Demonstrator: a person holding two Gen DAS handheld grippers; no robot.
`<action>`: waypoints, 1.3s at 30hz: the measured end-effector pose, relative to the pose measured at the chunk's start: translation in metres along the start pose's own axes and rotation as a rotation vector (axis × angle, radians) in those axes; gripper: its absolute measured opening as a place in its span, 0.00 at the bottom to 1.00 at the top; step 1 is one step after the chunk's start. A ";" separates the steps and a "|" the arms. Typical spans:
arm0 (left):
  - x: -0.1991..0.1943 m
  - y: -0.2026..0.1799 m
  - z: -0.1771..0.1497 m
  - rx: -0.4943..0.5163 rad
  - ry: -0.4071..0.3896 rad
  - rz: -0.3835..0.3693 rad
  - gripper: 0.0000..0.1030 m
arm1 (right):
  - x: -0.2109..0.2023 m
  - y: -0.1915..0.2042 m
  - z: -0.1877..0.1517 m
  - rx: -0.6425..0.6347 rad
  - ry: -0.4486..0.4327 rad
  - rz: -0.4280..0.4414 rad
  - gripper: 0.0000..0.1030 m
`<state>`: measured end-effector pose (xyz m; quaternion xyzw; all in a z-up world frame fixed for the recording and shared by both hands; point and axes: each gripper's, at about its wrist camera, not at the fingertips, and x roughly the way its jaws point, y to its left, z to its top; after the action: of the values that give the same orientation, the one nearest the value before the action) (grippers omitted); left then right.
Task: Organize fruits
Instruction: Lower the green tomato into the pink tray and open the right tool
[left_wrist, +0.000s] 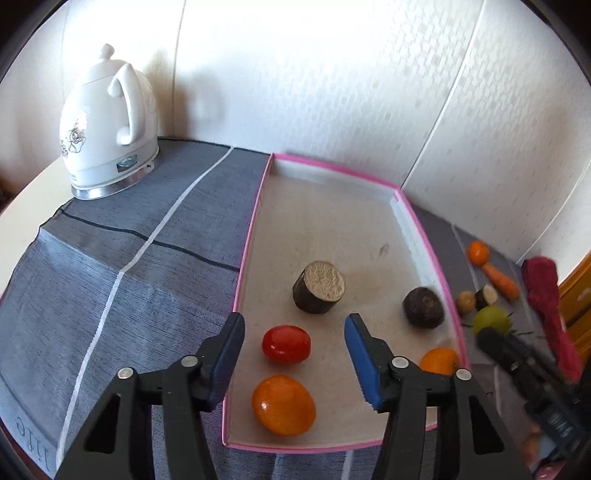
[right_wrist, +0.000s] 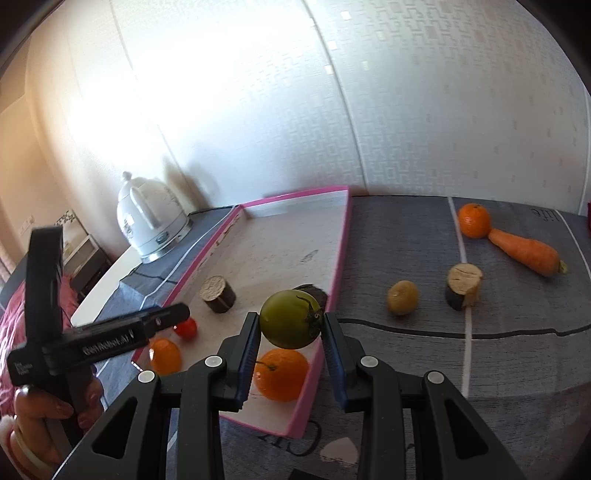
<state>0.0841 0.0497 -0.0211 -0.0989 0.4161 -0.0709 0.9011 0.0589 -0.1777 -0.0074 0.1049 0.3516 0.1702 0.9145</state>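
Right tongs (right_wrist: 290, 326) grip round green tomato (right_wrist: 290, 324), mid-frame, above pink-rimmed cardboard tray (right_wrist: 341, 236). Left tongs (left_wrist: 293, 358) gape wide, empty, over glossy red tomato (left_wrist: 286, 344), lower centre.

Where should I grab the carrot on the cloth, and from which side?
Grip the carrot across its thick middle, coming from above with the fingers straddling its long axis. It lies flat and tapers, and its thin end touches the orange, so stay clear of that end.
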 end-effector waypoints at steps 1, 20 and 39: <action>-0.002 0.001 0.000 -0.007 0.001 -0.005 0.60 | 0.001 0.003 -0.001 -0.011 0.004 0.005 0.33; -0.019 -0.009 -0.028 0.041 -0.027 0.183 0.81 | 0.025 0.028 -0.008 -0.105 0.051 0.058 0.33; -0.025 0.010 -0.024 -0.059 -0.042 0.216 0.82 | 0.050 0.042 0.000 -0.201 0.073 0.034 0.34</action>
<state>0.0499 0.0616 -0.0199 -0.0814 0.4073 0.0411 0.9087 0.0838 -0.1199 -0.0252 0.0124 0.3641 0.2241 0.9039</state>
